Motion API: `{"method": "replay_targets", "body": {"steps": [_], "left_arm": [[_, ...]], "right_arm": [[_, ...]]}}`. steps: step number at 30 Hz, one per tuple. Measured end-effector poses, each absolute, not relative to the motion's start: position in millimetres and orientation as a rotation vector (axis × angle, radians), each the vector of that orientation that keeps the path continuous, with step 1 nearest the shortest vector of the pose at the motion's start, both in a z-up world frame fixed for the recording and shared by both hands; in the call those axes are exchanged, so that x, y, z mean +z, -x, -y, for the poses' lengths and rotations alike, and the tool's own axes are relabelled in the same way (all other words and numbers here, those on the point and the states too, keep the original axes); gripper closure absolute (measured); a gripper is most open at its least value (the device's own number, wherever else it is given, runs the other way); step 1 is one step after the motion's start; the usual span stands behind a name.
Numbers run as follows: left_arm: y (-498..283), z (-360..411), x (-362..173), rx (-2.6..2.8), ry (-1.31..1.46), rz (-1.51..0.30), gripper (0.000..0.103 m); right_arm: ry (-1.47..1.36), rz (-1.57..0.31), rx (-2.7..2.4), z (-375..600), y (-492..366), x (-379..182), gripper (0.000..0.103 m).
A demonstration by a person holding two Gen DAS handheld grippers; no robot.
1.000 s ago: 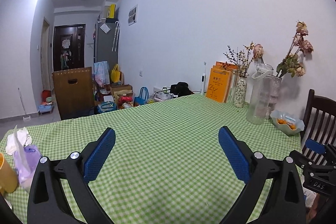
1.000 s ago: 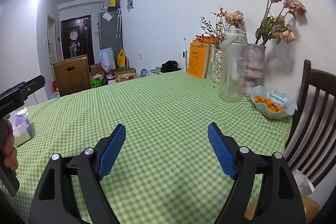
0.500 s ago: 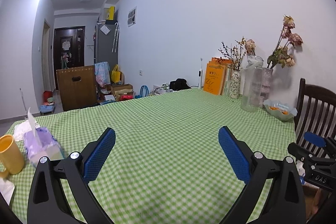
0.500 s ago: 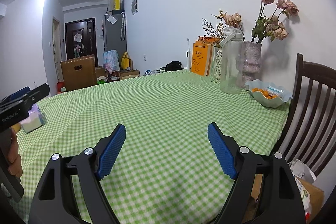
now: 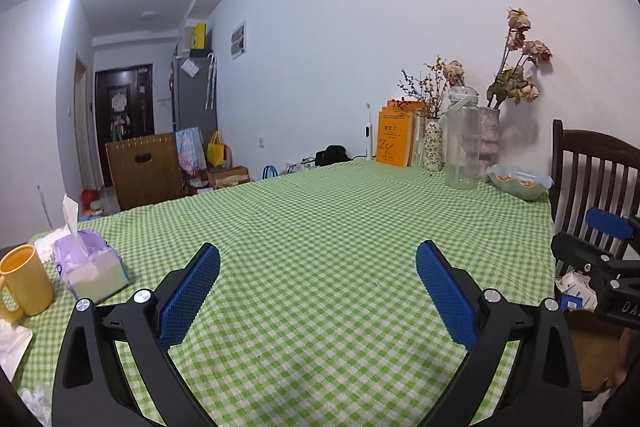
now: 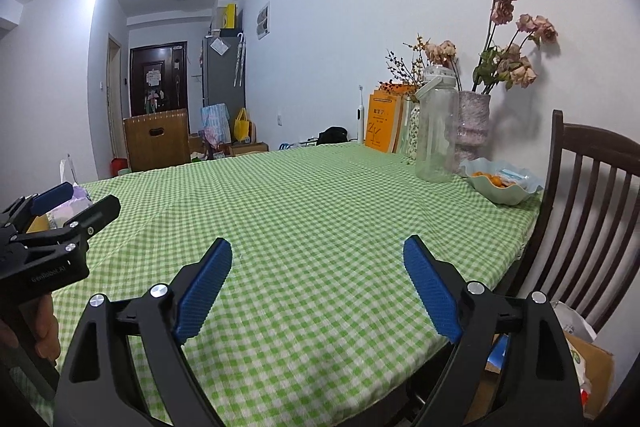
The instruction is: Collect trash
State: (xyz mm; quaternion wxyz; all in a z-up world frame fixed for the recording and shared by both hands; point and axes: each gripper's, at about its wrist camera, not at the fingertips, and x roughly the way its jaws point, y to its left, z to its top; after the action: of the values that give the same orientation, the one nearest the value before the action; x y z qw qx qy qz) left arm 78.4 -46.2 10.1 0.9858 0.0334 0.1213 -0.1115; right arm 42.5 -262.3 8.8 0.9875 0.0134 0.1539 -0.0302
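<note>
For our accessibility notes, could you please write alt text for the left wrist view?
The open left gripper, holding nothing, hovers over a green checked tablecloth. At left sit a yellow mug and a purple tissue pack; vases of dried flowers stand by the far wall.

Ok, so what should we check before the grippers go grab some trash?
1. Left gripper open with nothing in it: ok.
2. Right gripper open with nothing in it, its jaws having just opened wider: ok.
3. Trash in sight: crumpled white paper at the table's left edge, beside the yellow mug: ok.
4. Paper between a gripper's fingers: not ok, both point at bare tablecloth.
5. Bin to drop it in: cannot tell, none seen.
</note>
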Motion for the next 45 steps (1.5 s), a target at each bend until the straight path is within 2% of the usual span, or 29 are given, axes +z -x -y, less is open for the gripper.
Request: {"method": "replay_targets", "body": {"steps": [10, 13, 45], "left_arm": [[-85, 35, 4, -0.237, -0.014, -0.235, 0.008], [-83, 36, 1, -0.225, -0.021, -0.218, 0.008], [-90, 37, -10, -0.206, -0.014, -0.275, 0.008]], "right_arm": [[-0.012, -0.273, -0.091, 257, -37, 6, 0.019], [-0.007, -0.268, -0.1, 256, -36, 3, 0.015], [-0.025, -0.268, -0.127, 266, -33, -8, 0.015]]}}
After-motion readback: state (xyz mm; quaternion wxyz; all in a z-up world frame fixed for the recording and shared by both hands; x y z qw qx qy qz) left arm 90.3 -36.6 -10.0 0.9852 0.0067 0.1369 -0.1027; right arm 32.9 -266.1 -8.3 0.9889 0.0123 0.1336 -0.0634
